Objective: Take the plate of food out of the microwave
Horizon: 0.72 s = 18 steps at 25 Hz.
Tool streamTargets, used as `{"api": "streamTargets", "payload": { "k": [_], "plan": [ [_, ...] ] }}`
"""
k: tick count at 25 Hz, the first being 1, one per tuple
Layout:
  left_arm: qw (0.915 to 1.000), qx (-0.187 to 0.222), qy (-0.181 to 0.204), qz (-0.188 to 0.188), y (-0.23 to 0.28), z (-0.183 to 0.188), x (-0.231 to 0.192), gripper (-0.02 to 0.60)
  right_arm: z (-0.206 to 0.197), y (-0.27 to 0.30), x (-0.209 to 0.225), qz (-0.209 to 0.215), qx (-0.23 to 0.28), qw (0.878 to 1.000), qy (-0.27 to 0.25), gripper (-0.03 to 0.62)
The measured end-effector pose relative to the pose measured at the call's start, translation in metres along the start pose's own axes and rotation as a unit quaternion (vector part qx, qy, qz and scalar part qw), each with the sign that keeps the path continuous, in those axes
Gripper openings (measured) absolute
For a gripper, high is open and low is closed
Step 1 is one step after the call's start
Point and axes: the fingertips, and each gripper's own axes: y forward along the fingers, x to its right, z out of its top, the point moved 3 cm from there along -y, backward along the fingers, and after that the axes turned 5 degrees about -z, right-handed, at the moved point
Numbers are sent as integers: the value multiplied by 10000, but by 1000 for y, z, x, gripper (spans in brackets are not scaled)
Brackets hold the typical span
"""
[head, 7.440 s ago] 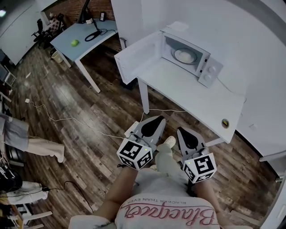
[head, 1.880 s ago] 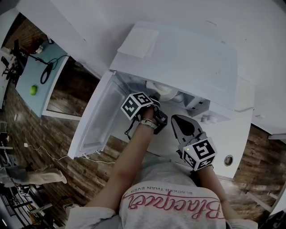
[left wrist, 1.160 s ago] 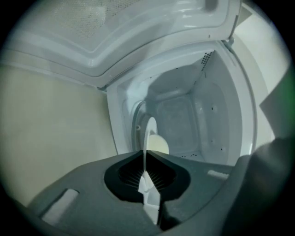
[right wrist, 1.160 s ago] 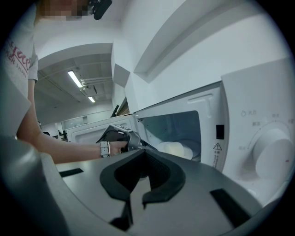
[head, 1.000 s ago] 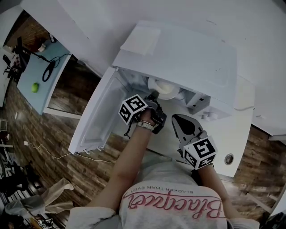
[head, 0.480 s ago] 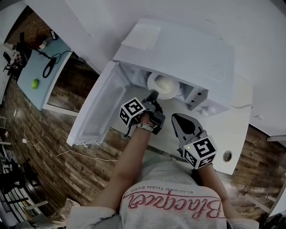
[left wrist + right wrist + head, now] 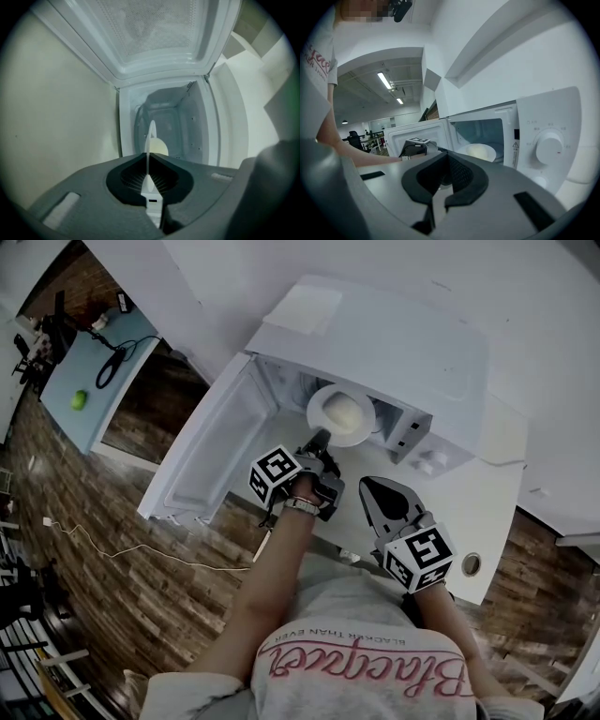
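Note:
A white plate [image 7: 342, 415] with a pale mound of food [image 7: 344, 411] sits half out of the open microwave [image 7: 394, 343]. My left gripper [image 7: 322, 439] is shut on the plate's near rim. In the left gripper view the plate [image 7: 151, 136] stands edge-on between the closed jaws of that gripper [image 7: 148, 161], the food [image 7: 160, 147] just behind. My right gripper [image 7: 367, 486] hovers shut and empty over the table in front of the control panel. From the right gripper [image 7: 447, 161] view, the plate [image 7: 477, 151] shows at the cavity mouth.
The microwave door [image 7: 211, 456] hangs wide open to the left, beyond the white table's [image 7: 473, 521] edge. Two dials [image 7: 548, 147] are on the panel at right. A flat white sheet [image 7: 302, 307] lies on the microwave's top. Wood floor lies below.
The left gripper has drawn back toward me with the plate, which has slid from deep in the cavity to its mouth. The right gripper has shifted slightly and stays shut.

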Motion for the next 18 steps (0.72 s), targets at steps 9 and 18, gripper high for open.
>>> {"api": "streamTargets", "payload": {
  "k": [9, 18],
  "plan": [
    [9994, 125, -102, -298, -22, -5, 3, 15, -6, -11, -11, 103, 1, 9999, -48, 6],
    [9992, 27, -141, -365, -37, -6, 1, 15, -11, -10, -18, 6, -25, 9999, 124, 6]
  ]
}}
